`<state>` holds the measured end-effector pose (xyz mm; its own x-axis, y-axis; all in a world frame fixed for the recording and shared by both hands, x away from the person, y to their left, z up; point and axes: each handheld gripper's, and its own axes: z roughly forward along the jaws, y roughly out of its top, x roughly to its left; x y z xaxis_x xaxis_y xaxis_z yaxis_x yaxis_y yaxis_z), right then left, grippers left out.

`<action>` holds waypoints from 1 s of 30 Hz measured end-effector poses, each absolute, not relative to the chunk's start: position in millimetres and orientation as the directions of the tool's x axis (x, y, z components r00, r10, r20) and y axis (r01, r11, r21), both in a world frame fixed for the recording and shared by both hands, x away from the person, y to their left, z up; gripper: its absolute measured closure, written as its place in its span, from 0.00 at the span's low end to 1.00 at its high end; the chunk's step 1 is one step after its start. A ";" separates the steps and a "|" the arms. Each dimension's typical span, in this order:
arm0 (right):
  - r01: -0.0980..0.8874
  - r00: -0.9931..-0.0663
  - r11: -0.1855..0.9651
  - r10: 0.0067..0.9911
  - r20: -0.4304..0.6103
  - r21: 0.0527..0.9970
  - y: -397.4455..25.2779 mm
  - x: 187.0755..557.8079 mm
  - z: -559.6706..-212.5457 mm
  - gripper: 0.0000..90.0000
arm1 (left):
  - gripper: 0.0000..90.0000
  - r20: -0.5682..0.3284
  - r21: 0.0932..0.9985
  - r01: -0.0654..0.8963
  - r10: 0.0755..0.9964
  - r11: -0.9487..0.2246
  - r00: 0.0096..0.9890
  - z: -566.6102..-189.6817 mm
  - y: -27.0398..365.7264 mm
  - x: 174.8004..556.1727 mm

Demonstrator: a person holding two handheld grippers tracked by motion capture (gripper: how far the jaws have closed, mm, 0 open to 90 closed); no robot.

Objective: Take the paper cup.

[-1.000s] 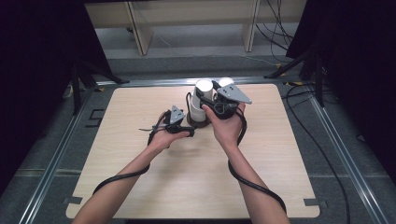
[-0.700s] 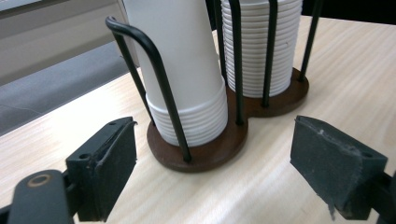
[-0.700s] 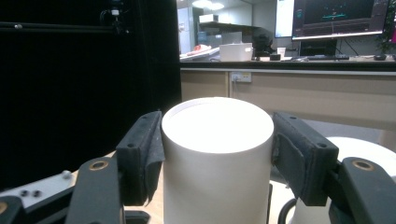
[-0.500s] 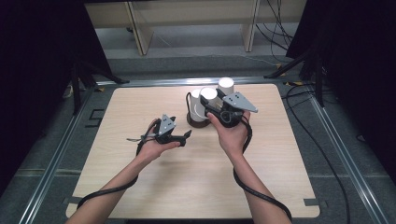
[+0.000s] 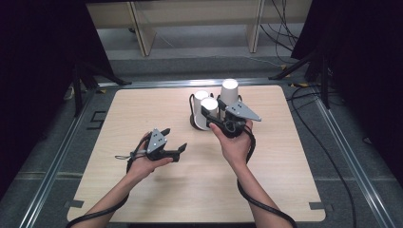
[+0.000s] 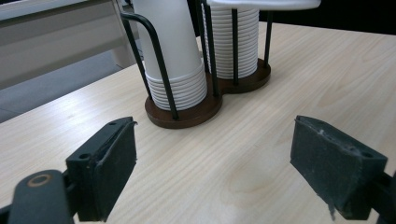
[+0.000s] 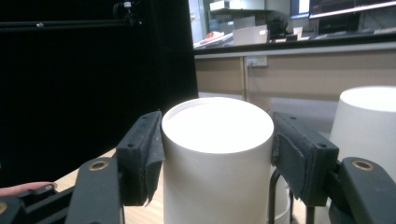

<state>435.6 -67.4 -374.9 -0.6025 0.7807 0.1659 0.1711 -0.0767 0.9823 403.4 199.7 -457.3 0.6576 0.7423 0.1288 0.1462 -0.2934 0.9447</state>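
A dark wooden cup holder (image 5: 196,124) with black wire uprights is standing on the tabletop (image 5: 142,109), toward twelve o'clock from its middle, and is carrying stacks of inverted white paper cups. In the left gripper view the holder (image 6: 187,114) is showing two round bays joined together, each packed with nested cup rims between the wires. In the high view three white cup bottoms are facing up: one stack (image 5: 201,96) at the back, a taller stack (image 5: 229,88) at its three o'clock, and the front cup (image 5: 209,104) nearest the person.

The right gripper (image 5: 212,115) is sitting around that front cup; in the right gripper view its fingers (image 7: 140,154) are flanking the cup (image 7: 217,140), the left pad touching the wall and the right pad just beside it, so they are closing around the cup, though I cannot tell how firmly. The taller stack (image 7: 369,121) is standing at three o'clock of it.

The left gripper (image 5: 173,142) is hovering well apart at eight o'clock of the holder, its fingers (image 6: 105,163) spread wide and holding nothing.

The light wood tabletop is lying bare toward six o'clock and nine o'clock, leaving broad room. Metal rails (image 5: 59,156) are framing it, black curtains (image 5: 43,47) are hanging on both sides, and a pale shelf unit (image 5: 190,14) is standing at twelve o'clock.
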 end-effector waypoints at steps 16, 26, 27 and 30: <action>0.379 -0.602 -0.177 0.698 0.388 0.908 -66.8 444.3 -393.2 0.40 | 0.16 0.089 0.960 0.141 0.738 -0.243 0.669 -462.1 216.7 373.3; 0.467 -0.583 -0.172 0.678 0.448 0.867 -65.6 452.0 -401.4 0.40 | 0.16 0.073 0.957 0.159 0.730 -0.244 0.679 -469.1 214.6 366.3; 0.475 -0.581 -0.182 0.670 0.462 0.861 -65.2 452.7 -402.5 0.40 | 0.16 0.081 0.953 0.162 0.728 -0.257 0.681 -468.3 215.0 366.1; 0.508 -0.567 -0.190 0.661 0.492 0.840 -65.9 452.5 -403.9 0.40 | 0.16 0.071 0.960 0.152 0.728 -0.236 0.682 -468.9 212.2 367.4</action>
